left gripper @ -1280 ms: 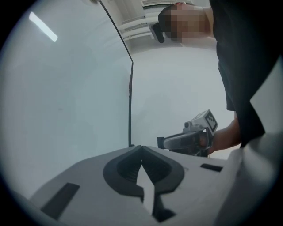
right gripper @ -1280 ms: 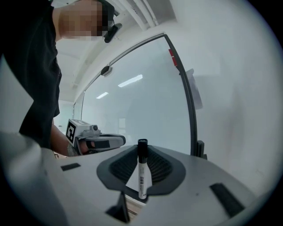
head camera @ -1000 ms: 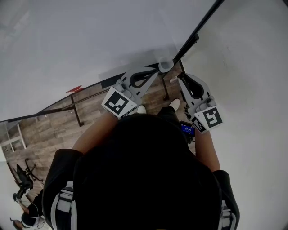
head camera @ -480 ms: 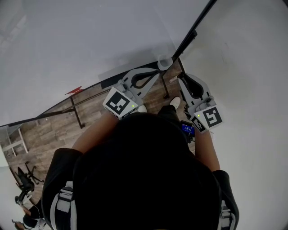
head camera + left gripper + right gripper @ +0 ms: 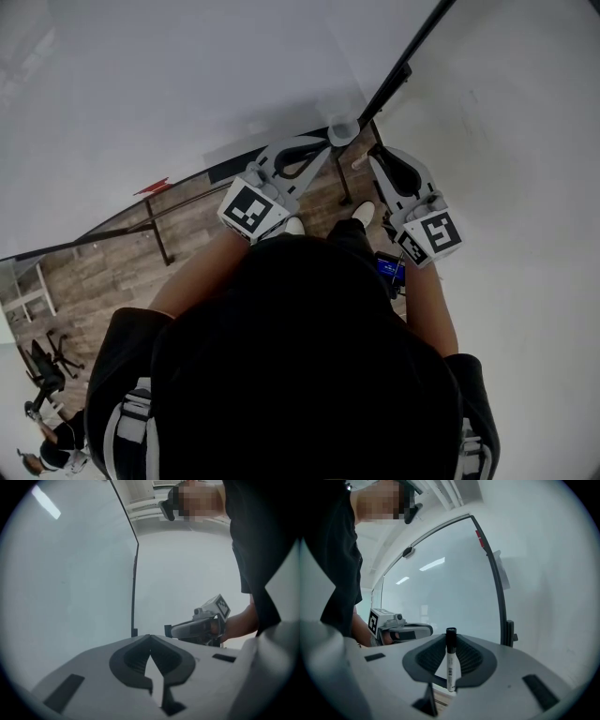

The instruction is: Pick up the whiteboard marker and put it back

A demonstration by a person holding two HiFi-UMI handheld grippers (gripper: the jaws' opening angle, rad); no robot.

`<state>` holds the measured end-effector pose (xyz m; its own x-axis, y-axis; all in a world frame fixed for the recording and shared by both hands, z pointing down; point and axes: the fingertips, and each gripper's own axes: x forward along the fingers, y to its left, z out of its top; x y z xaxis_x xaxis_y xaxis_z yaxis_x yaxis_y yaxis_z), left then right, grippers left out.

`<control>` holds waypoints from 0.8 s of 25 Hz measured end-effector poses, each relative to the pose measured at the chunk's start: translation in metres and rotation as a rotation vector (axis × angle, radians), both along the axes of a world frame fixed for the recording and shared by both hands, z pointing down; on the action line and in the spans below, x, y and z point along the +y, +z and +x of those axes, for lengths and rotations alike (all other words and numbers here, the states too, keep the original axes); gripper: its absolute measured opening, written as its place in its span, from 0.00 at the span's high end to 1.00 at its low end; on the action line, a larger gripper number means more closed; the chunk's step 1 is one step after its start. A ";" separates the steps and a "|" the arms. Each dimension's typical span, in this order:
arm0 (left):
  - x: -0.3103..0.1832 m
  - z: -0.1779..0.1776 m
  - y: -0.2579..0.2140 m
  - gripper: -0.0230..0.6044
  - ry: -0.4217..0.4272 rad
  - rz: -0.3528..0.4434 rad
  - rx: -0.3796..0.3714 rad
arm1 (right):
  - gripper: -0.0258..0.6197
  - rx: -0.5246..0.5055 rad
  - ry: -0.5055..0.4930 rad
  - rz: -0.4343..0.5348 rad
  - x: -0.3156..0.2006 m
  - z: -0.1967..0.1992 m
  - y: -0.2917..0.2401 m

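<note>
The whiteboard marker [image 5: 451,667], white-barrelled with a black cap, stands upright between the pads of my right gripper [image 5: 451,639], which is shut on it. In the head view that right gripper [image 5: 373,153] points at the whiteboard's lower corner, and the marker [image 5: 359,165] shows as a pale stub at its tips. My left gripper [image 5: 150,637] is shut, tips touching, with nothing in it. Seen from the head view, the left gripper [image 5: 328,145] reaches up to a small grey cup [image 5: 343,132] at the board's frame. Each gripper shows in the other's view: the right gripper [image 5: 197,629] and the left gripper [image 5: 405,631].
The whiteboard [image 5: 187,84] fills the area ahead, edged by a black frame [image 5: 403,66] with a white wall to its right. Below lie a wooden floor [image 5: 122,253] and the board's dark stand legs [image 5: 159,239]. A blue-lit device [image 5: 390,269] hangs at the person's waist.
</note>
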<state>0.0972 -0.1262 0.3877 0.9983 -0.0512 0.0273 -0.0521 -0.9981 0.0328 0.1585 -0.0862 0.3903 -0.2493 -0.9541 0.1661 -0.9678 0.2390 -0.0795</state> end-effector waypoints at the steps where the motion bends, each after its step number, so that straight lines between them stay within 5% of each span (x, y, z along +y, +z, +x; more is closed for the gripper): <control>1: -0.002 0.002 -0.001 0.96 -0.004 0.003 0.000 | 0.86 0.000 0.000 0.001 -0.003 0.001 0.000; 20: -0.029 0.027 0.019 0.96 -0.028 0.039 -0.011 | 0.86 0.057 0.029 0.043 -0.067 0.033 0.013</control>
<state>0.1245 -0.1554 0.4064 0.9962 -0.0801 0.0353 -0.0800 -0.9968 -0.0068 0.1917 -0.1529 0.4029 -0.2129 -0.9673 0.1377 -0.9769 0.2130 -0.0143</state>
